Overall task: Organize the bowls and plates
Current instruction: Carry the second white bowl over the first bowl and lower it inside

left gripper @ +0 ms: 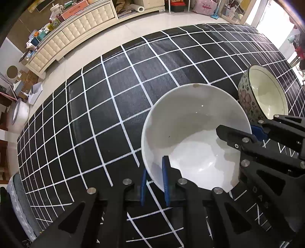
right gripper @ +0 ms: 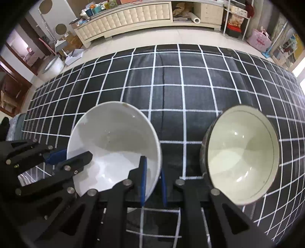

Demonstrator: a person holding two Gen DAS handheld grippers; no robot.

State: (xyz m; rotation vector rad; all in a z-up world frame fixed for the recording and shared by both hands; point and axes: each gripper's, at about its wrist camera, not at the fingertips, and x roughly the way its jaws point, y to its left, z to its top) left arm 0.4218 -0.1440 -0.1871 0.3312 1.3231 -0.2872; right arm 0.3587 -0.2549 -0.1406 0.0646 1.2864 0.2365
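On the black table cloth with its white grid (right gripper: 171, 99), a plain white bowl (right gripper: 114, 145) sits with both claws on its rim. In the right wrist view, the right claw (right gripper: 152, 181) straddles the bowl's wall at about 4 o'clock of the bowl, one blue pad inside and one outside, pinching the rim. The left claw (right gripper: 66, 158) comes in from 9 o'clock in that view, one black finger reaching over into the bowl and its blue pad outside against the wall, so it too is pinching the white bowl.

In the left wrist view, the left claw (left gripper: 154, 179) grips the white bowl (left gripper: 190, 133) at about 7 o'clock of its rim, blue pads on either side of the wall, and the right claw (left gripper: 253, 131) holds the rim at 3 o'clock.

A second bowl, flower-patterned outside and cream inside (right gripper: 242, 152), stands just beside the white one, toward 3 o'clock in the right wrist view, apart from it and free of both claws. In the left wrist view the flowered bowl (left gripper: 247, 99) shows at 2 o'clock, behind the right claw.

Beyond the table's far edge, at 12 o'clock, runs a cream tufted cabinet (right gripper: 133, 15) on a pale floor.
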